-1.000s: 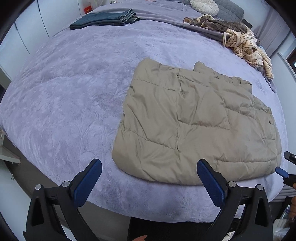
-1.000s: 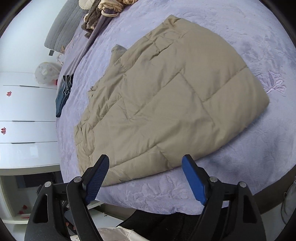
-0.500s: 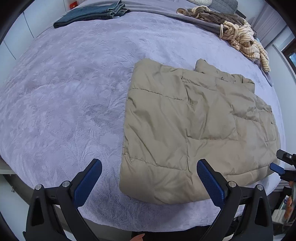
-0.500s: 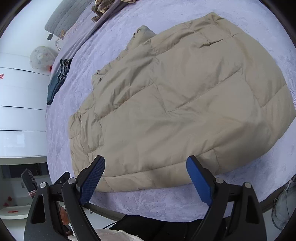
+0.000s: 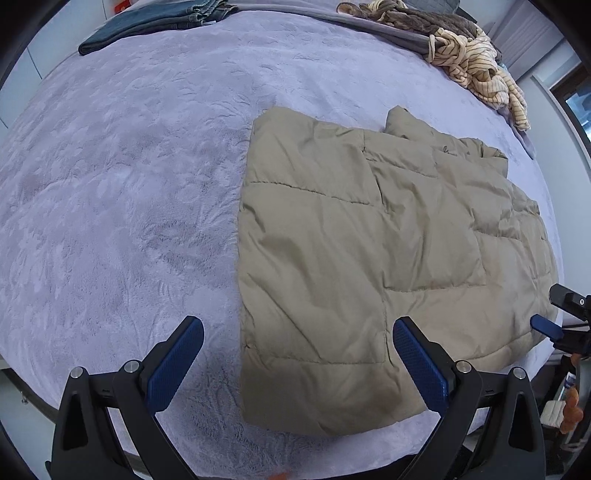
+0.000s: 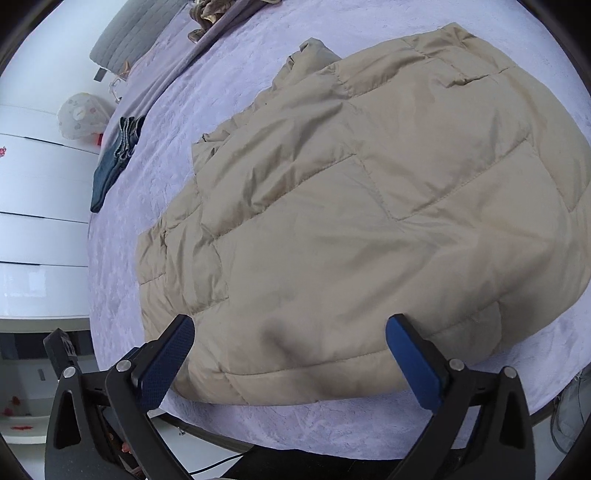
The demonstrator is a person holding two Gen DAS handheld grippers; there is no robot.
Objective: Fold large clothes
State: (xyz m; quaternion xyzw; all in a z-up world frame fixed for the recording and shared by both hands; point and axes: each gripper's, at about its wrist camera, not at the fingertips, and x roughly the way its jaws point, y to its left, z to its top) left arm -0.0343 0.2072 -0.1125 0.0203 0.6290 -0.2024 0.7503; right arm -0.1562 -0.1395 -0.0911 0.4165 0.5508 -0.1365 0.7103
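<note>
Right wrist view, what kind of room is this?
Most likely a bedroom: a wide bed under a lilac bedspread, a grey padded headboard, and white drawer fronts alongside. Clothes lie on the bed.

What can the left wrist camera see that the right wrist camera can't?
Only the left wrist view shows the striped cream clothes heaped at the bed's far edge, and the right tool poking in from the side. Only the right wrist view shows the white drawers and the grey pillow. Both show the tan puffy coat lying on the purple bedspread, and the folded jeans far off. Each view's own tool stands open, holding nothing.
</note>
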